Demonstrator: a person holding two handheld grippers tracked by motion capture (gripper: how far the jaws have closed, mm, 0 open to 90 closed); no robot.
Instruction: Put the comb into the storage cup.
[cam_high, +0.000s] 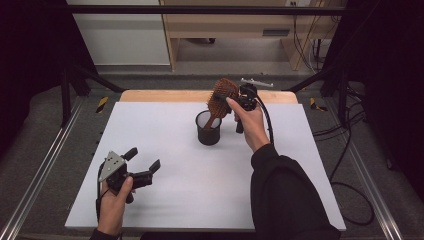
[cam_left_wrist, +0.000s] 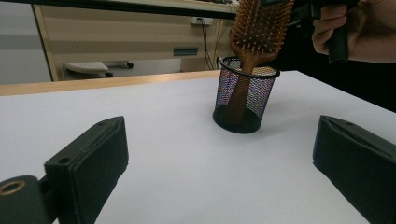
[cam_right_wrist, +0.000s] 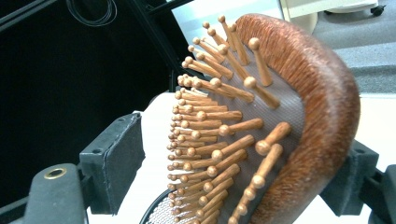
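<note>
One wooden brush, hard and light, standing handle-down in the black mesh cup at upper middle, head between the right gripper jaws, squeeze hard to tell, best grabbed by its smooth back and sides, left gripper spread wide at lower left.

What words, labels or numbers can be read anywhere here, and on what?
None can be read.
Brush: no print shows.
Mesh cup: no label.
Grey plate on the left gripper: blank.
Grey panel on the far wooden desk: too blurred to tell if it bears text.
</note>
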